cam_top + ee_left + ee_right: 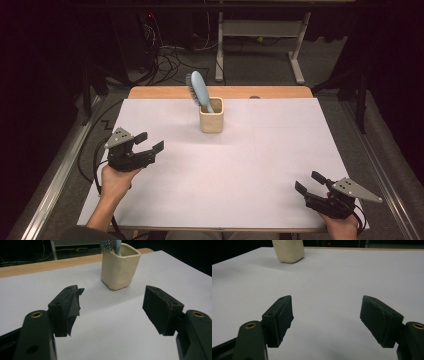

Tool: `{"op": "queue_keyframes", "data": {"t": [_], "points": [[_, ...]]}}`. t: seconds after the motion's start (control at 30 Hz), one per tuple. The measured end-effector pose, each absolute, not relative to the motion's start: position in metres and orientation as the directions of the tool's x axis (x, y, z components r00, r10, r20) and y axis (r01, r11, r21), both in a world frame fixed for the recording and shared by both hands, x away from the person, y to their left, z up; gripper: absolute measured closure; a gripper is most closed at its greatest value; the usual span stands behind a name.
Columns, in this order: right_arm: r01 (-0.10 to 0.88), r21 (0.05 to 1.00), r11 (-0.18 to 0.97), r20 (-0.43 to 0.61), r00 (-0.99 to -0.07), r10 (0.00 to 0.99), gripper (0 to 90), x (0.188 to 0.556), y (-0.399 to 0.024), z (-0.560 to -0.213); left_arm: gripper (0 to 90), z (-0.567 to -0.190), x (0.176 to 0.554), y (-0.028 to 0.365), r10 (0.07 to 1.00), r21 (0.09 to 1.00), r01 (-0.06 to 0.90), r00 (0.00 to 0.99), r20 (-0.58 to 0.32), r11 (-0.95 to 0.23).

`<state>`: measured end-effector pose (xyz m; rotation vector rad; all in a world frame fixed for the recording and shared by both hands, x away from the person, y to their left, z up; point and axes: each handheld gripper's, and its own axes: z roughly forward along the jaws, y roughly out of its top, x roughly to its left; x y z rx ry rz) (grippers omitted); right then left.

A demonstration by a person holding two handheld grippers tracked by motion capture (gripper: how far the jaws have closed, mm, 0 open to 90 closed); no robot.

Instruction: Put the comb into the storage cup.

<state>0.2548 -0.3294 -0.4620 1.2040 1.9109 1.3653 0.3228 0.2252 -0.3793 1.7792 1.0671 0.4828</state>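
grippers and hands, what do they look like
Each claw, left and right, has a black body with two blocky black jaws lined with dark pads and brass-coloured rivets at the joints. On the left one, a pad is frayed and peeling. A grey three-cornered plate with small holes tops each, and black cables trail from them. The left forearm ends in a dark sleeve.

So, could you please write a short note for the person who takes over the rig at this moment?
Left tool: open, holding nothing, above the white sheet, pointing toward the cup.
Right tool: open, holding nothing, near the front right of the sheet.
Cream cup: upright at the back centre of the sheet.
Blue brush: stands in the cup, handle down, bristle head leaning out to the left.
Done: neither tool touches the cup or the brush.
Left: probably the left tool goes for the brush or cup first, since it is nearer.
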Motion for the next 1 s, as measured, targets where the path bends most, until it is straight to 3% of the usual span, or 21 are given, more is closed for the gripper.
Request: {"op": "queue_keyframes", "data": {"t": [1.0], "points": [[0.370,0.923,0.105,0.095,-0.484,0.870,27.1,0.255,-0.330,-0.462,29.2,-0.391,0.304,0.240,0.843,0.887,0.445,0.518,-0.144,-0.122]]}}
